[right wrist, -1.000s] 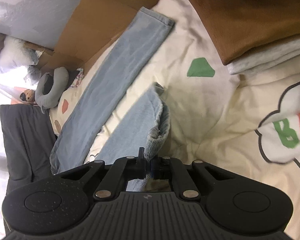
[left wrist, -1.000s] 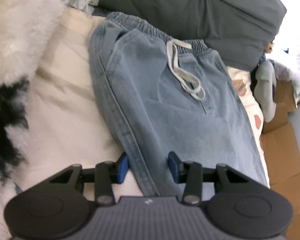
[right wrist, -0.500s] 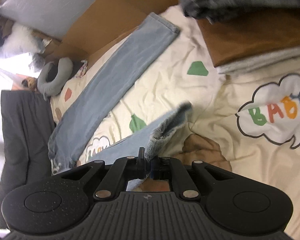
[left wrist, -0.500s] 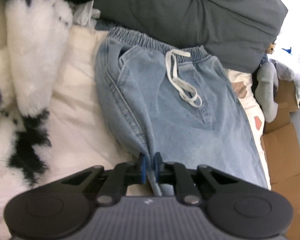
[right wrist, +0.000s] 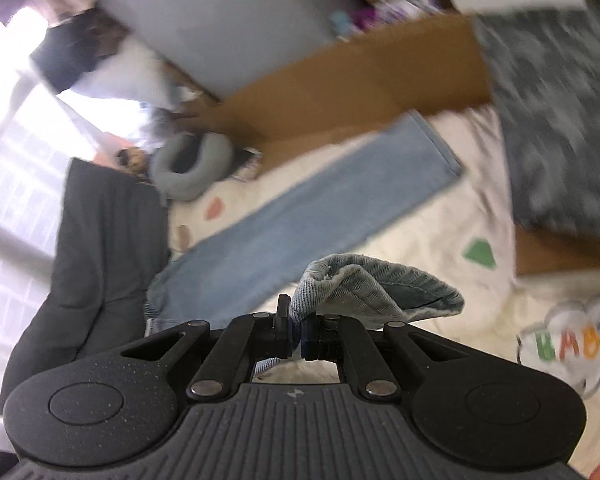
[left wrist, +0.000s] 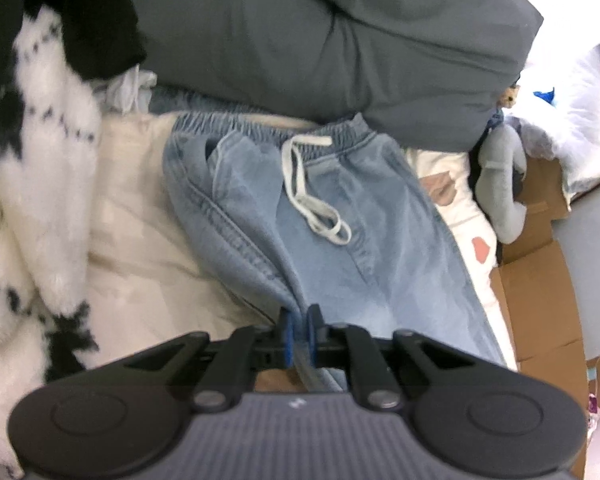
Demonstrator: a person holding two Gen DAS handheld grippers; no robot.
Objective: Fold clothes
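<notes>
Light blue denim pants [left wrist: 340,232] with an elastic waist and a white drawstring [left wrist: 308,196] lie on a cream bedsheet [left wrist: 140,240]. My left gripper [left wrist: 299,330] is shut on the pants' outer side seam below the hip. My right gripper [right wrist: 296,334] is shut on the hem of one leg [right wrist: 364,284], lifted and curled above the sheet. The other leg [right wrist: 308,216] lies flat and straight toward a cardboard box.
A dark grey pillow [left wrist: 340,40] lies behind the waistband. A black-and-white fluffy blanket [left wrist: 32,168] is at the left. A grey neck pillow [left wrist: 500,184] and cardboard boxes [right wrist: 348,92] stand at the bed's edge. Stacked folded clothes [right wrist: 556,128] lie at the right.
My left gripper shut on the pants' side seam and pulled it back a little. My right gripper, still shut on the leg hem, has lifted it and swung it upward.
</notes>
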